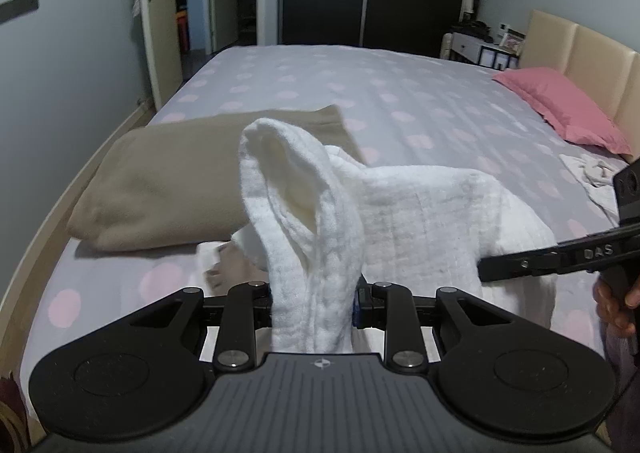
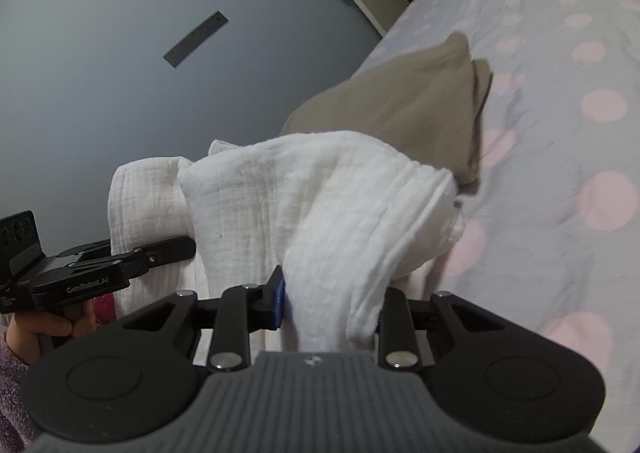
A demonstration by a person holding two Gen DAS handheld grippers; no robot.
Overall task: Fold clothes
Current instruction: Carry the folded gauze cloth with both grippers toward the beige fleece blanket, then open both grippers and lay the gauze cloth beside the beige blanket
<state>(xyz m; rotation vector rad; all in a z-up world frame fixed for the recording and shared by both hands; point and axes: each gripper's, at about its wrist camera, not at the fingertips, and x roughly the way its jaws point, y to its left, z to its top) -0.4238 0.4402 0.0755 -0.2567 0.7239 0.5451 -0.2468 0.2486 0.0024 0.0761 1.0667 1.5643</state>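
Left wrist view, grip: the left gripper (image 1: pixel 314 307) has its jaws clamped on a bunched end of the white cloth (image 1: pixel 420 209) at the frame's lower centre.
Left wrist view, cloth: it rises in a loop above the jaws, then runs right across mid-frame to the right gripper (image 1: pixel 486 267), which comes in from the right edge, held in a hand (image 1: pixel 616 305).
Left wrist view, surface: a bed (image 1: pixel 360 81) in a pale sheet with pink dots; a tan folded piece (image 1: pixel 180 181) lies mid-left, a pink pillow (image 1: pixel 560 105) upper right, a crumpled white item (image 1: pixel 592 177) at right.
Right wrist view, grip: the right gripper (image 2: pixel 332 309) pinches the cloth's other end, lower centre.
Right wrist view, key relation: the cloth's long axis runs leftward to the left gripper (image 2: pixel 188 247), so both ends are held and neither tool is nearer. I judge the next move brings the two ends together.
Right wrist view, room: grey wall (image 2: pixel 120 33) upper left, door beyond.
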